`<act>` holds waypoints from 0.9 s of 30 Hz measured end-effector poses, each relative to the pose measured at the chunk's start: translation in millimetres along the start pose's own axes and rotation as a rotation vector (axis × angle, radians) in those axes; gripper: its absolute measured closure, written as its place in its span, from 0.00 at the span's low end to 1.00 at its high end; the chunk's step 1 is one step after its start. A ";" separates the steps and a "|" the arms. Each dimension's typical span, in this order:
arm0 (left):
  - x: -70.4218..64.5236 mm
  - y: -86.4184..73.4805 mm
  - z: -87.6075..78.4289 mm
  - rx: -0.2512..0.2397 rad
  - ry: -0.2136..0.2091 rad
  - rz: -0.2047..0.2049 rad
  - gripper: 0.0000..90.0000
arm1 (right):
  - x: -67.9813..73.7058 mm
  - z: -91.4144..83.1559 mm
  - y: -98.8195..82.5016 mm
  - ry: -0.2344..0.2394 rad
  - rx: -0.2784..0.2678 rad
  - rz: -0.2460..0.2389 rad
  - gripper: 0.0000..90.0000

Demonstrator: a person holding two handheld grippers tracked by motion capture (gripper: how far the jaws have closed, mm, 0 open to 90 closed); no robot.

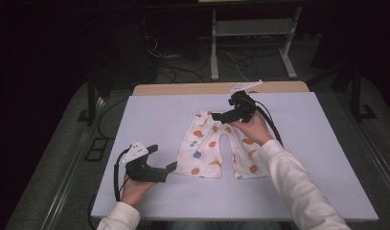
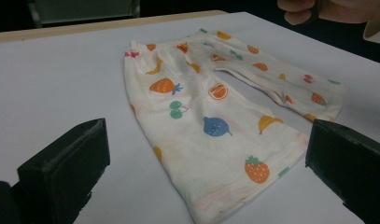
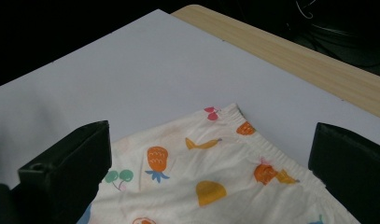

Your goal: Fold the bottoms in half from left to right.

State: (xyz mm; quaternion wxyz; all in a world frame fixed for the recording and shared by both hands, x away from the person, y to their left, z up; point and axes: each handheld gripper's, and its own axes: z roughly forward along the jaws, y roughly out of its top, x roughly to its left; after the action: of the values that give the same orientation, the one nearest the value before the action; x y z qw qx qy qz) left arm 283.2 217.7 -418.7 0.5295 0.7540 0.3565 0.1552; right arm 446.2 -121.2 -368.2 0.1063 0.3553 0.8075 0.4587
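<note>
High view is showing the left gripper [image 1: 156, 158] sitting with its jaws spread wide and empty just off the left leg hem of the small white cotton baby trousers printed with coloured fruit [image 1: 202, 146], which are lying flat mid-way across the pale grey table top [image 1: 149, 115] with their long axis running from the waistband at the far side to the hems on the person's side. Further right, the right gripper [image 1: 220, 116] is hovering over the waistband, jaws likewise gaping and holding nothing, probably slightly above the cloth rather than touching it.
</note>
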 end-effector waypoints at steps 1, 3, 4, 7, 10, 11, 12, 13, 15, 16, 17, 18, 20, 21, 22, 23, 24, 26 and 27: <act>0.1 0.0 -0.1 0.000 0.000 0.000 0.00 | 0.1 1.2 0.5 0.002 0.001 0.002 0.00; 0.1 0.1 -0.1 0.000 -0.001 -0.001 0.00 | 0.2 5.0 1.9 0.000 0.003 0.003 0.00; 0.1 0.1 -0.1 0.000 -0.001 0.001 0.00 | 0.2 7.5 2.9 0.000 0.003 0.001 0.00; 0.0 0.1 -0.1 0.000 -0.002 0.002 0.00 | 0.4 11.8 5.5 0.000 0.010 0.005 0.00; 0.1 -0.2 0.1 0.001 -0.002 -0.001 0.00 | 0.5 17.8 8.2 -0.001 0.003 0.009 0.00; 0.0 -0.3 0.2 0.002 -0.001 -0.002 0.00 | 0.6 19.7 8.7 -0.002 0.002 0.011 0.00; 0.0 -0.4 0.2 0.002 -0.001 -0.003 0.00 | 0.4 22.7 9.5 -0.001 0.002 0.015 0.00; -0.2 -0.4 0.1 0.000 0.000 -0.005 0.00 | 0.1 24.5 9.9 0.000 0.002 0.017 0.00; 0.1 -0.4 -0.2 0.000 0.000 -0.005 0.00 | 0.0 29.8 11.2 0.001 0.004 0.021 0.00; 0.1 -0.4 -0.2 -0.002 0.000 -0.005 0.00 | -0.3 33.0 12.0 0.001 0.006 0.019 0.00; 0.3 -0.4 -0.4 -0.003 0.001 -0.005 0.00 | -0.3 34.8 12.4 0.002 0.007 0.022 0.00; 0.4 -0.4 -0.5 -0.004 0.000 -0.007 0.00 | -0.3 37.3 13.0 0.002 0.008 0.026 0.00; 0.5 -0.4 -0.5 -0.003 0.000 -0.007 0.00 | -0.5 42.2 13.6 0.001 0.008 0.031 0.00; 0.6 -0.5 -0.4 -0.002 0.000 -0.008 0.00 | -0.8 44.6 13.4 0.002 0.004 0.040 0.00; 0.5 -0.5 -0.3 -0.002 0.000 -0.008 0.00 | -1.3 47.9 12.7 0.004 -0.001 0.052 0.00; 0.6 -0.5 -0.3 -0.002 0.000 -0.008 0.00 | -1.6 50.8 12.1 0.002 -0.003 0.059 0.00; 0.7 -0.4 -0.4 -0.001 -0.001 -0.008 0.00 | -1.8 53.8 11.5 -0.002 -0.002 0.061 0.00; 0.6 -0.4 -0.6 -0.004 -0.001 -0.008 0.00 | -2.1 58.8 10.6 -0.004 0.008 0.064 0.00; 0.6 -0.3 -0.7 -0.004 -0.002 -0.010 0.00 | -2.4 61.6 10.3 -0.009 0.012 0.063 0.00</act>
State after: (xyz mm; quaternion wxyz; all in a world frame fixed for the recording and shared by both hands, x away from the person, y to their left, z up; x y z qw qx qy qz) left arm 283.1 218.7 -418.7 0.5322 0.7512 0.3594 0.1524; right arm 483.5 -78.4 -394.5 0.0931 0.3832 0.7982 0.4554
